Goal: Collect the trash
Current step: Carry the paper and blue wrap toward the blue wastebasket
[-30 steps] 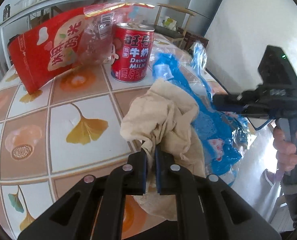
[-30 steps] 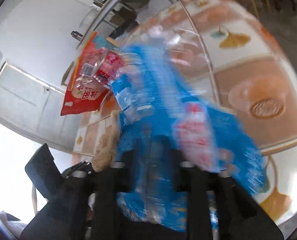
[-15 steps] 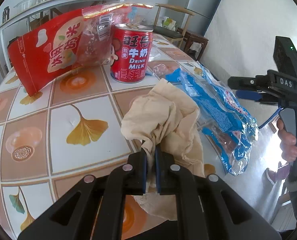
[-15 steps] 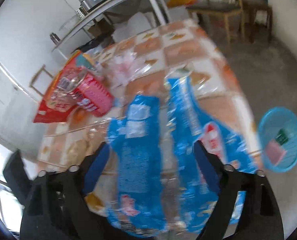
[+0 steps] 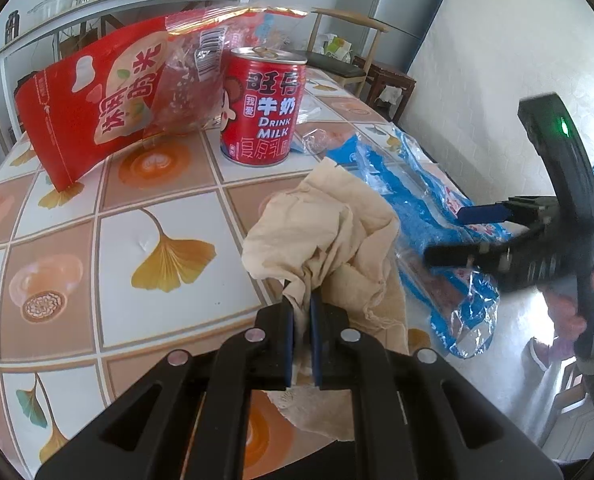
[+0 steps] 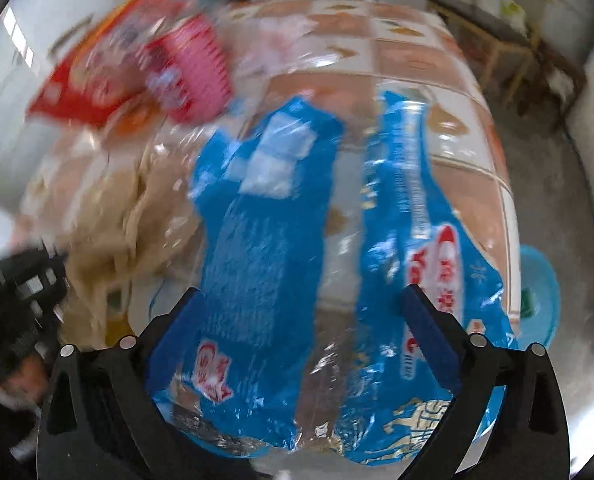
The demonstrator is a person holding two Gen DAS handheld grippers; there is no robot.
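Left wrist view shows our left gripper [image 5: 301,334] with jaws clamped on a fold of the crumpled beige cloth [image 5: 329,232] near the bench [image 5: 117,248] edge. Our right gripper [image 6: 309,332] has just been opening its jaws; they stand wide, with the blue plastic wrapper [image 6: 257,240] lying loose between them on the bench, pads not pressing it. Behind stand a red milk can [image 5: 263,108] and a red snack bag [image 5: 97,100].
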